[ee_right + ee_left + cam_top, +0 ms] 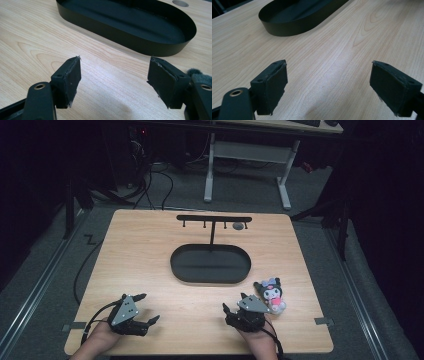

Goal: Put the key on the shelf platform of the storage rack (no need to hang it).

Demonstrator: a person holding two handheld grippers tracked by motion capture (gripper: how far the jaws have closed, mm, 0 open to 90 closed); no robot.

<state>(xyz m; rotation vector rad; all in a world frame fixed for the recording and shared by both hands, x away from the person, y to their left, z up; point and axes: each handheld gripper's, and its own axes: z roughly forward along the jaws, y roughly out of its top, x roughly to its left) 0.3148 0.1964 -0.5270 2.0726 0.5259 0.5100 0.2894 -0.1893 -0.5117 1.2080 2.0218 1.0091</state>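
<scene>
My left gripper rests on the wooden table near its front left, open, with bare wood between its pads. My right gripper lies at the front right, also open with nothing between its jaws. A small plush toy in black, white and pink lies just right of the right gripper; a grey fuzzy bit of the plush toy peeks out behind the right jaw. A black oval tray sits mid-table ahead of both grippers, seen as the oval tray and as the oval tray.
A black T-shaped hanger stand with small hooks rises from the tray's far side. A grey round grommet is set in the tabletop behind it. A desk frame and cables lie on the floor beyond the table.
</scene>
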